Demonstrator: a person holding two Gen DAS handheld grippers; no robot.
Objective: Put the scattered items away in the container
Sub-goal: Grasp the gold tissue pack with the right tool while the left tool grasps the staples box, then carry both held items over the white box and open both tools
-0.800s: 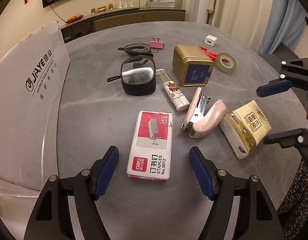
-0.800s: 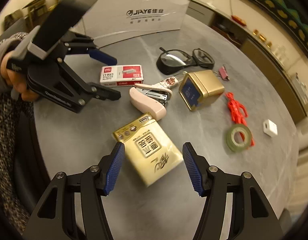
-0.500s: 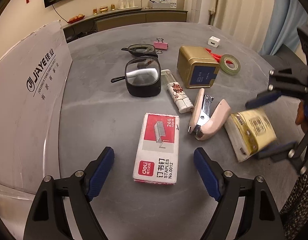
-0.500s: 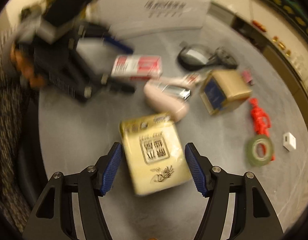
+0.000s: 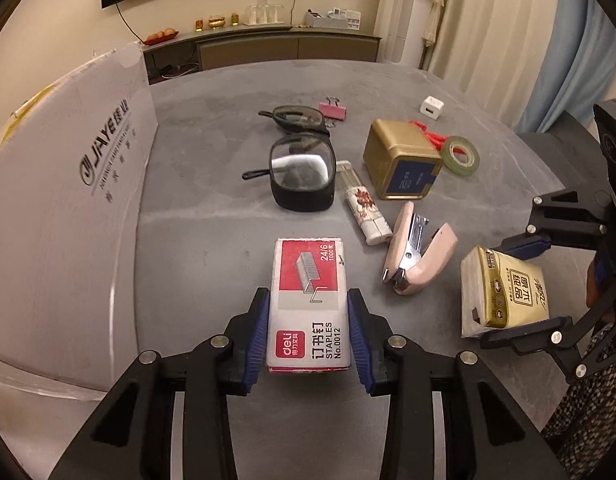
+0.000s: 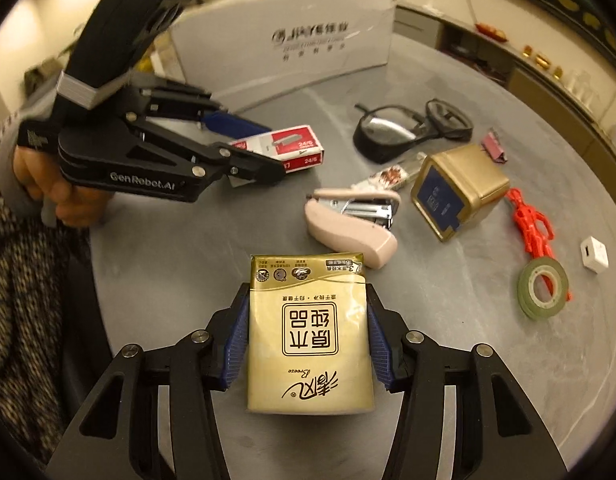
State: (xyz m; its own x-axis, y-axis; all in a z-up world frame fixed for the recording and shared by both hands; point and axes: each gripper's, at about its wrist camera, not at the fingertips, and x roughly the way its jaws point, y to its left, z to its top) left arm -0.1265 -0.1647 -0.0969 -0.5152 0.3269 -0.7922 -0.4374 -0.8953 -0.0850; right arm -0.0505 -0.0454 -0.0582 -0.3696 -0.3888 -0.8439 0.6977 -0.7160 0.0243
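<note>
You're at the pick-up step with both hands: each tool is clenched on an item, neither yet in the container. The white container (image 5: pixel 64 208), a box printed JIAYE, stands at the counter's (image 5: pixel 212 248) left edge, beside your left tool. Next move, as I judge it: lift both clear and carry them left over its wall; whether the top is open can't be seen from here.

Left tool (image 5: pixel 308 326) grips the staples box (image 5: pixel 309 300) by its long sides, blue pads touching. Right tool (image 6: pixel 308 338) grips the gold tissue pack (image 6: pixel 309 332) the same way.

Left on the counter, largest first: gold tin (image 5: pixel 401 162), black glasses (image 5: pixel 302 170), pink stapler (image 5: pixel 417 256) lying open just beside the tissue pack, so watch it when you lift. Then the floral-print tube (image 5: pixel 361 208), green tape roll (image 5: pixel 461 156), red plastic piece (image 6: pixel 529 220), white charger plug (image 5: pixel 431 106), pink binder clip (image 5: pixel 332 108). Nothing stands between the staples box and the container.
</note>
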